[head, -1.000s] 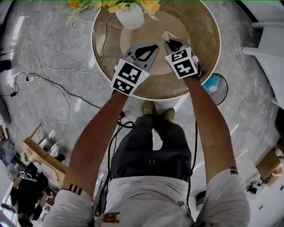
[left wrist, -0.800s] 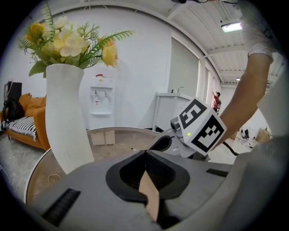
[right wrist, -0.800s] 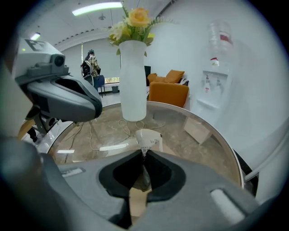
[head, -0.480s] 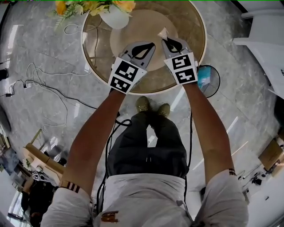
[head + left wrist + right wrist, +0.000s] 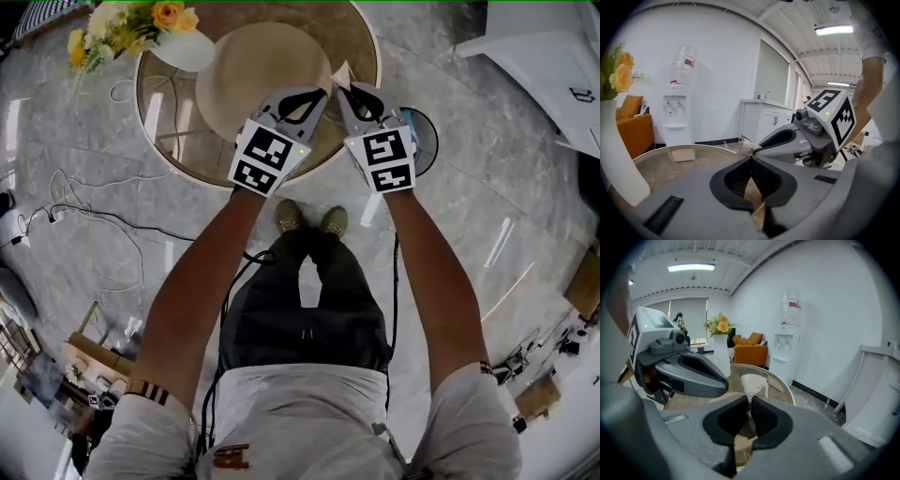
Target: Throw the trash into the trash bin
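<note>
Under the person's feet is a grey stone floor. Some thin wires lie on it at one side. By the white wall stand one water cooler and one orange sofa.

One round glass table stands on the floor. One big round tan mat lies in the middle of it. One white vase with yellow flowers stands near the table's rim.

One round bin stands on the floor just beside the table. From above, part of it is hidden behind the right hand's tool.

The person holds two tongs, one in each hand. They are side by side over the near edge of the table, with their tips close together.

The left tongs are closed, tip against tip. Nothing sticks out of them, and I can see nothing held in them.

The right tongs are nearly closed. They pinch one small white paper. The paper sticks out past the tips. It is up in the air over the table, not in the bin.
</note>
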`<state>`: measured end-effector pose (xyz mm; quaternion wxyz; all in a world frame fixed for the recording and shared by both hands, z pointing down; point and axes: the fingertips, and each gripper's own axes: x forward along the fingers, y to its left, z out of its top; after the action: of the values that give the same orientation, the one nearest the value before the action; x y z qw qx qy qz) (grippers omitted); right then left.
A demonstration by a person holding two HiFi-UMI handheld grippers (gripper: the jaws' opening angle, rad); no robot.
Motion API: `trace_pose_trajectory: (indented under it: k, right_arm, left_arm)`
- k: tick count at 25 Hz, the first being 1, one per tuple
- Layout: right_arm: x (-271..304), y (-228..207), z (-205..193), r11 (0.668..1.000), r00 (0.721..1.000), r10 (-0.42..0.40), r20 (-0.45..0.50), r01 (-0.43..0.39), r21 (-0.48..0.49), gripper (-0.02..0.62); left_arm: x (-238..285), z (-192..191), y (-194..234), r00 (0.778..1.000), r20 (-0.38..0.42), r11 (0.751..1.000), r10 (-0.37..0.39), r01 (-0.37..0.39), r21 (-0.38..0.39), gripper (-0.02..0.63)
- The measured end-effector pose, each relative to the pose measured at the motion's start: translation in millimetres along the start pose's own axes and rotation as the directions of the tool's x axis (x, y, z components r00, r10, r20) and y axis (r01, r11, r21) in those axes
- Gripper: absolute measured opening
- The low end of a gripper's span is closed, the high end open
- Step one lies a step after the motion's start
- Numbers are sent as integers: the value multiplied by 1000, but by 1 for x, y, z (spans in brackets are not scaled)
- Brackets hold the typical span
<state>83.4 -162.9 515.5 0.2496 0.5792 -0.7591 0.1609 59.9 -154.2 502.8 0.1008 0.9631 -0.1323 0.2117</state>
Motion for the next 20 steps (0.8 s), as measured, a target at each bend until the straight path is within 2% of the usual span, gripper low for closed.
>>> trace_pose_trajectory:
  k: [4, 8, 15, 20]
  right_arm:
    - [-45, -21, -16, 998, 998, -57, 20, 56, 43, 28]
    - [-88, -47, -48, 989, 993, -119, 0, 119, 86, 28]
    - [-146, -95, -141, 957, 968, -213, -132, 234, 171, 29]
    - [-161, -111, -201, 944, 952, -205, -228, 253, 210, 32]
  left_arm:
    - [16, 9, -45, 999, -6, 999, -47, 47, 24, -2]
    - [33, 15, -85, 996, -16, 995, -86, 87, 41, -1]
    - [64, 15, -144, 987, -38, 985, -154, 157, 70, -2]
    - [87, 7, -171, 981, -61, 979, -184, 188, 80, -2]
